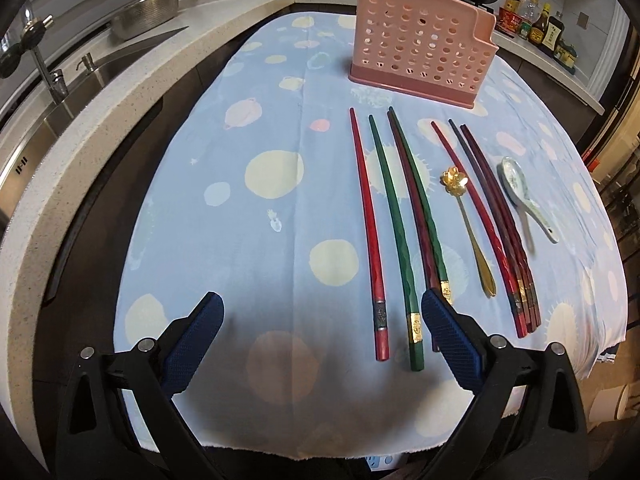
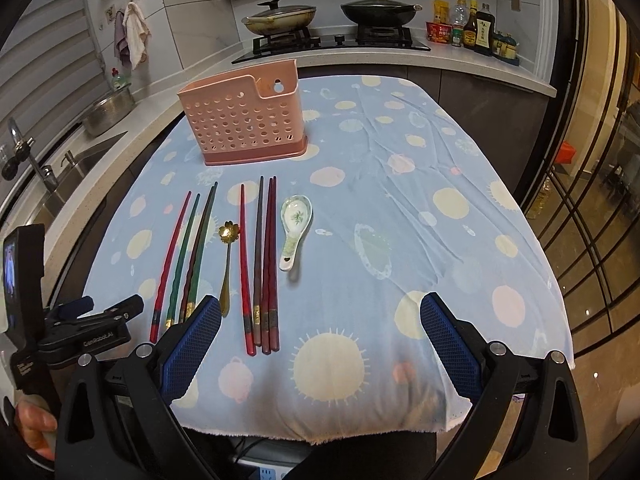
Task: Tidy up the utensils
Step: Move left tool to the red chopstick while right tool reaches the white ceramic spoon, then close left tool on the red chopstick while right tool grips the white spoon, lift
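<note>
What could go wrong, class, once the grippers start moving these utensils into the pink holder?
1. The chopsticks lie in tight touching groups, so the fingers may pinch several or nudge neighbours askew.
2. The ceramic spoon looks smooth and breakable; it might slip from the grip.
3. The pink holder appears light and stands free on the wrinkled tablecloth; a careless insertion could tip it.

Saw a matt, creased blue spotted cloth (image 2: 400, 184); a matt pink perforated plastic holder (image 2: 240, 120); glossy lacquered red, green and dark chopsticks (image 2: 256, 264) (metallic bands near the ends); a shiny gold flower-bowled metal spoon (image 2: 226, 264); a glazed white ceramic spoon (image 2: 295, 224); textured blue gripper pads (image 2: 452, 344).
</note>
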{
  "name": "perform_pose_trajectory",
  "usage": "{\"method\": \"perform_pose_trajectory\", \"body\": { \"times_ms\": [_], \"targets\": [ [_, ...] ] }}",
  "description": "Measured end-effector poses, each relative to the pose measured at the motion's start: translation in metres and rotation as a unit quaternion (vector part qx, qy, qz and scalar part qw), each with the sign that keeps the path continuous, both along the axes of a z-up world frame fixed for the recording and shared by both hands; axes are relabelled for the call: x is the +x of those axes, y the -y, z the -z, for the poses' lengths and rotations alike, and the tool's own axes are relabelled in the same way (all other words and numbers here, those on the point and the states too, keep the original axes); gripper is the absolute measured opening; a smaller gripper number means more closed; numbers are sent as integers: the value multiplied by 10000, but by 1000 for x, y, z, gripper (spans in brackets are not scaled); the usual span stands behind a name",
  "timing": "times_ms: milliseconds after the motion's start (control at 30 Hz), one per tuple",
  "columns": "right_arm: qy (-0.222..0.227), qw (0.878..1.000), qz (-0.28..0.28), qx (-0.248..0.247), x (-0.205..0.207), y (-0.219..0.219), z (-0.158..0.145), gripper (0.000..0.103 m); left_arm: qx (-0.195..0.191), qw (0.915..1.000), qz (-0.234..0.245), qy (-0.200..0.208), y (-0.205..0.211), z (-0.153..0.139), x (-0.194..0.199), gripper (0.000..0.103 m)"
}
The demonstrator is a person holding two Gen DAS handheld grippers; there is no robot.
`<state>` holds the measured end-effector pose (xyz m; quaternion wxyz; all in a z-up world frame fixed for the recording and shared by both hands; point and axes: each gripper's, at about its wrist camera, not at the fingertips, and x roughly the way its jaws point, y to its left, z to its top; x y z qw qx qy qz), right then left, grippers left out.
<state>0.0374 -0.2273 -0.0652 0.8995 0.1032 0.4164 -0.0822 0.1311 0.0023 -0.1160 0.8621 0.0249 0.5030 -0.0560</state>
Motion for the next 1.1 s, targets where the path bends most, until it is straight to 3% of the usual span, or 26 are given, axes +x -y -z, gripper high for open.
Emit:
{"method": "perform_pose_trajectory", "body": {
  "times_ms": [133,200,333,400,500,600,867,967,1100],
  "targets": [
    [-100,9999,-16,-2,15,0,8,96,-58,9997,46,-236,2,18,12,83],
    [-148,9999,-34,8,23,0,13,96,-102,9993,131,-332,3,23,15,68],
    [-143,9999,-60,46,41,2,20,96,-25,9993,222,-307,4,27,17,59],
    [-131,9998,-43,118,52,6,23,96,-26,9993,248,-285,3,27,17,45],
    [-125,9995,-58,283,69,10,29,86,-82,9993,188,-307,-4,25,20,26],
    [-149,9989,-93,425,87,12,37,73,-162,9992,128,-354,-11,24,23,16],
    [-438,9953,-61,861,121,20,72,36,20,9993,164,-330,-4,25,27,15],
    [-524,9943,-65,924,124,20,81,29,31,9993,168,-336,-4,26,28,15],
    [-583,9937,-103,947,122,17,88,27,53,9993,181,-321,-3,26,29,15]
  ]
}}
